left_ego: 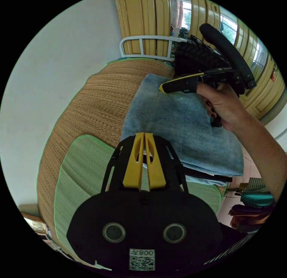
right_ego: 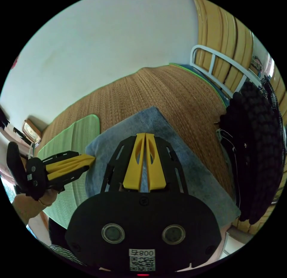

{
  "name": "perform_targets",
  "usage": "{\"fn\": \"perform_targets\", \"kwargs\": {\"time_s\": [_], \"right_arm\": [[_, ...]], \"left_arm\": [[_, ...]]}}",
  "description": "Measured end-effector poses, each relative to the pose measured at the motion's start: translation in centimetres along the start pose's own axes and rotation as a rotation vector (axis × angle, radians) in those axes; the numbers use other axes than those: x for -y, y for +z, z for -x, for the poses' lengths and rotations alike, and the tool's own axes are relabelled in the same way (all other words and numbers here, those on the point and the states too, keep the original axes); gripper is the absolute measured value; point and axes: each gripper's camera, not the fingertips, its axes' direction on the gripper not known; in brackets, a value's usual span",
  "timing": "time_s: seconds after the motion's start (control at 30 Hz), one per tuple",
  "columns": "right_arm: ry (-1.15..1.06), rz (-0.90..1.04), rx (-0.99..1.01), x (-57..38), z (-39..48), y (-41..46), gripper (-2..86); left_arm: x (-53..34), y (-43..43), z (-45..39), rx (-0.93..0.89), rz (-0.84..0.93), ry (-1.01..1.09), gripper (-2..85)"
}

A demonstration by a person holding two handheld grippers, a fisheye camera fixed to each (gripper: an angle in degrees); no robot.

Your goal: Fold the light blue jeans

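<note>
Left gripper hovering with yellow jaws pressed together, pinching nothing, tips sitting at the near edge of the jeans. Right gripper likewise closed on nothing, tips poised over the middle of the jeans. In the left gripper view, right gripper reaching in from the right, held in a hand, jaws together near the far end of the fold. In the right gripper view, left gripper coming in from the left, its closed tips touching the cloth's side edge. Jeans lying folded into a flat light blue rectangle on the woven mat covering the bed, long axis running from the near bed edge toward the white rail at the far end; waist and hem impossible to tell apart. Green pad lying just beside the jeans. Black knobbly fabric heaped near the rail. Code stickers on both gripper bodies, left unread.
</note>
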Motion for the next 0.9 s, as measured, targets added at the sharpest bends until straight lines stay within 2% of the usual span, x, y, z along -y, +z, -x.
{"fn": "perform_targets", "kwargs": {"time_s": [0.2, 0.27, 0.4, 0.5, 0.57, 0.77, 0.9], "right_arm": [[-0.045, 0.010, 0.016, -0.3, 0.3, -2.2, 0.1], [-0.080, -0.006, 0.063, -1.9, 0.2, -4.5, 0.1], [-0.138, -0.093, 0.077, -10.3, 0.2, -9.9, 0.1], [-0.128, -0.018, 0.130, -16.0, 0.2, -9.4, 0.2], [-0.105, 0.037, 0.104, -18.2, 0.2, -7.8, 0.2], [0.015, -0.095, 0.251, -18.6, -3.1, -10.8, 0.3], [0.047, -0.306, 0.015, -16.0, -7.8, -16.3, 0.8]], "left_arm": [[-1.6, 0.3, 1.9, -0.083, 0.001, -0.019, 0.0], [-2.5, -0.8, 2.9, -0.199, -0.046, 0.005, 0.0], [-4.3, -1.7, 2.7, -0.277, -0.111, 0.092, 0.0], [-5.4, 0.5, 2.1, -0.284, -0.047, 0.147, 0.1], [-6.3, 3.0, 2.4, -0.282, 0.033, 0.132, 0.1], [-9.6, 2.8, 7.0, -0.494, -0.018, 0.009, 0.1], [-13.5, 2.5, 9.1, -0.605, -0.038, -0.012, 0.1]]}}
